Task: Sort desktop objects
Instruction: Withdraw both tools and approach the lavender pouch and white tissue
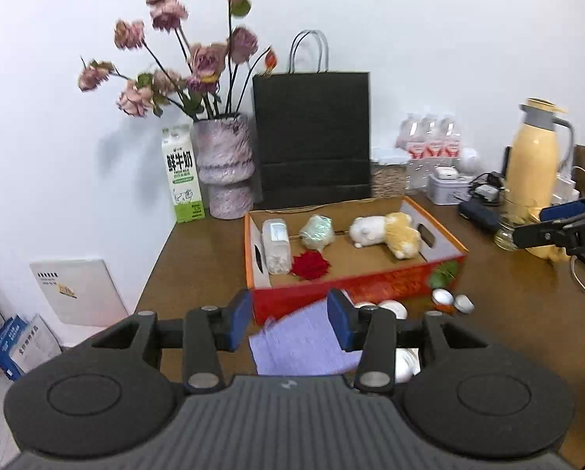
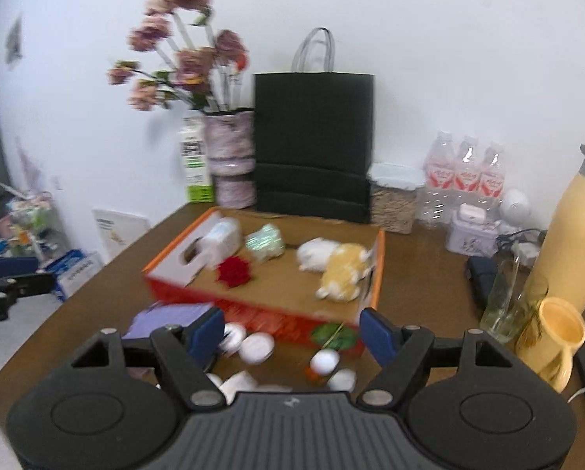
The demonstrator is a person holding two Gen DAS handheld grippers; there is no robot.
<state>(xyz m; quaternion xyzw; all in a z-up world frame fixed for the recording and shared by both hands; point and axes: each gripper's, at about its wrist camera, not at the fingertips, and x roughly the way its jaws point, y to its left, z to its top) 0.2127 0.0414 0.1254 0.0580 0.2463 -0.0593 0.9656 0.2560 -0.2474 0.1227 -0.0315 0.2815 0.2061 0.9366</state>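
A red and orange cardboard box (image 1: 355, 280) stands on the brown desk (image 1: 198, 250). Inside lie a white container (image 1: 275, 244), a green wrapped bundle (image 1: 316, 232), a red rose head (image 1: 310, 264) and white and yellow plush toys (image 1: 386, 233). My left gripper (image 1: 288, 323) is open above a purple cloth (image 1: 304, 342) in front of the box. My right gripper (image 2: 292, 333) is open above small white round items (image 2: 257, 346) and a green leaf (image 2: 333, 336). The box also shows in the right wrist view (image 2: 261, 313).
Behind the box stand a milk carton (image 1: 183, 174), a vase of dried flowers (image 1: 224, 164) and a black paper bag (image 1: 312, 137). To the right are water bottles (image 2: 464, 172), a yellow thermos jug (image 1: 535, 164), a glass (image 2: 504, 305), a yellow cup (image 2: 555, 333) and cables.
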